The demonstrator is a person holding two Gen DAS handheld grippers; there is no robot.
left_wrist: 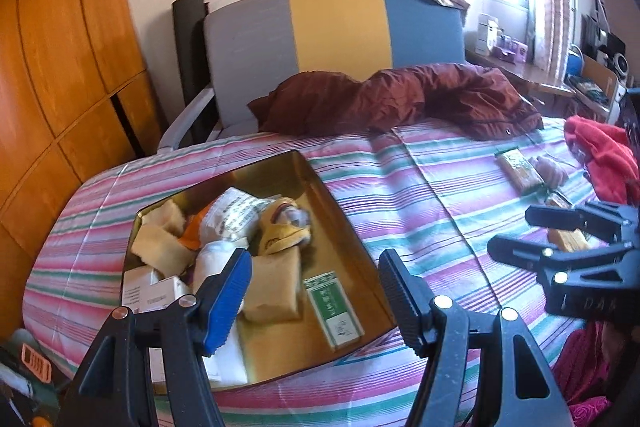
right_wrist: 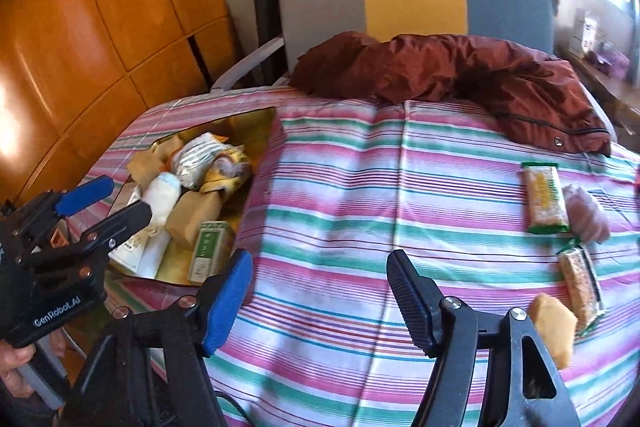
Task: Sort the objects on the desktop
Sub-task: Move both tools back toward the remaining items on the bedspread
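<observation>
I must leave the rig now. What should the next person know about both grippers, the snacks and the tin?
Left gripper: open, empty, above the gold tin.
Right gripper: open, empty, over the striped cloth.
Done: the tin holds many packets and a green box.
Left: two snack bars, a pinkish packet and a yellow piece lie on the cloth at the right.

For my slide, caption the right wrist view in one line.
Right gripper open and empty above the striped cloth, between the filled gold tray and four snacks still unsorted.
</observation>
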